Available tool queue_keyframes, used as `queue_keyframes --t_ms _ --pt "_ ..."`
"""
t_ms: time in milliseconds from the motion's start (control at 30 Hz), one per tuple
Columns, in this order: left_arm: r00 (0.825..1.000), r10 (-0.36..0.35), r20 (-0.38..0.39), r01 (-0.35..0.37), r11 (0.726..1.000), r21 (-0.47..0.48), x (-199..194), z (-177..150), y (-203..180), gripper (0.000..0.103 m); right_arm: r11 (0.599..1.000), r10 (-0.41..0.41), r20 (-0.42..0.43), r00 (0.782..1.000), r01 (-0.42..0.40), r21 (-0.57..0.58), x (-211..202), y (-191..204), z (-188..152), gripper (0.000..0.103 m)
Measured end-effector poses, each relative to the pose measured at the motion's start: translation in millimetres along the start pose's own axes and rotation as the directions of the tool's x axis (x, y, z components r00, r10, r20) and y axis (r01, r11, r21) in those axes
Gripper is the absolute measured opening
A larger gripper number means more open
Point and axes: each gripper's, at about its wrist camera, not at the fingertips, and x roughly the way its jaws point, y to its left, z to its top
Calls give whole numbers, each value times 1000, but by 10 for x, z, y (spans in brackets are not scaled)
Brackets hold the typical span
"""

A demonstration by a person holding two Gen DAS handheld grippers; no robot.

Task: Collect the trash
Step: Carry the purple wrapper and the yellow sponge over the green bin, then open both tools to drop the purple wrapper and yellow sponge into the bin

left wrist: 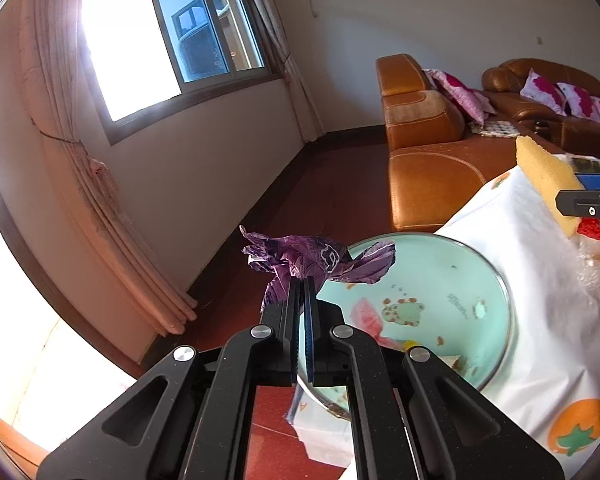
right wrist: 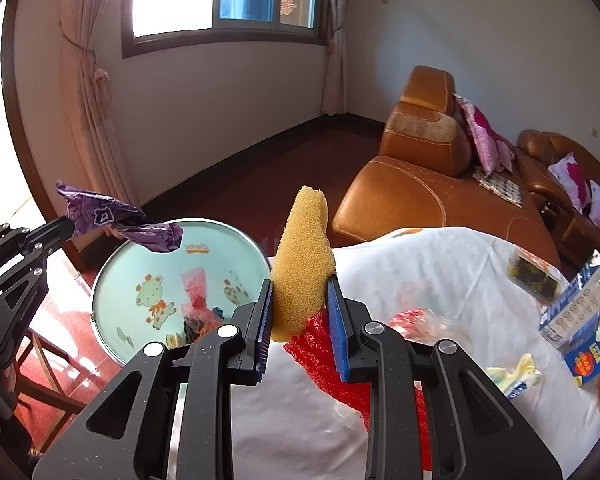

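My left gripper (left wrist: pixel 302 280) is shut on a crumpled purple wrapper (left wrist: pixel 312 258) and holds it over the near rim of a round mint-green tray (left wrist: pixel 452 276) with cartoon animals. The wrapper (right wrist: pixel 116 220) and the tray (right wrist: pixel 140 264) also show in the right wrist view, with red scraps lying in the tray. My right gripper (right wrist: pixel 300 284) is shut on a yellow sponge (right wrist: pixel 302 264) and holds it upright above the table, just right of the tray. The sponge (left wrist: pixel 544 180) also shows in the left wrist view.
The table has a white cloth (right wrist: pixel 440 280) with fruit prints. On it lie red netting (right wrist: pixel 324 356), a clear plastic bag (right wrist: pixel 432 328), a blue-and-white carton (right wrist: pixel 580 304), a dark packet (right wrist: pixel 534 272) and a yellow wrapper (right wrist: pixel 516 372). A brown leather sofa (right wrist: pixel 420 184) stands behind.
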Motion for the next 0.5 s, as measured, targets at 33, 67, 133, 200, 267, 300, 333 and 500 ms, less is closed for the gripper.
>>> queue_keyframes --t_ms 33,67,133,200,267,300,333,500 --pt "1000 8 -5 -8 1000 1 21 -9 16 2 1000 6 -5 1000 -6 -9 33 39 4 26" --pt "1000 14 -8 -13 1000 2 36 -11 21 2 1000 14 -9 1000 -14 -18 66 81 7 26" --pt "999 30 -13 -30 1000 9 65 -23 27 2 999 22 -17 1000 -22 -33 119 127 10 26" --pt "999 38 -16 -38 999 14 80 -31 30 2 998 29 -24 999 -30 -49 169 208 2 26" --pt "999 49 -19 -49 999 20 100 -44 35 2 998 33 -30 999 -35 -61 200 256 -3 26" --pt "998 59 -18 -58 998 26 108 -49 34 2 997 37 -33 999 -39 -65 216 281 -5 26" --pt "998 60 -19 -59 998 25 116 -50 44 2 997 38 -35 999 -40 -69 231 303 -7 26" --pt "998 62 -25 -62 998 24 135 -58 58 2 996 45 -41 998 -48 -77 278 368 3 26"
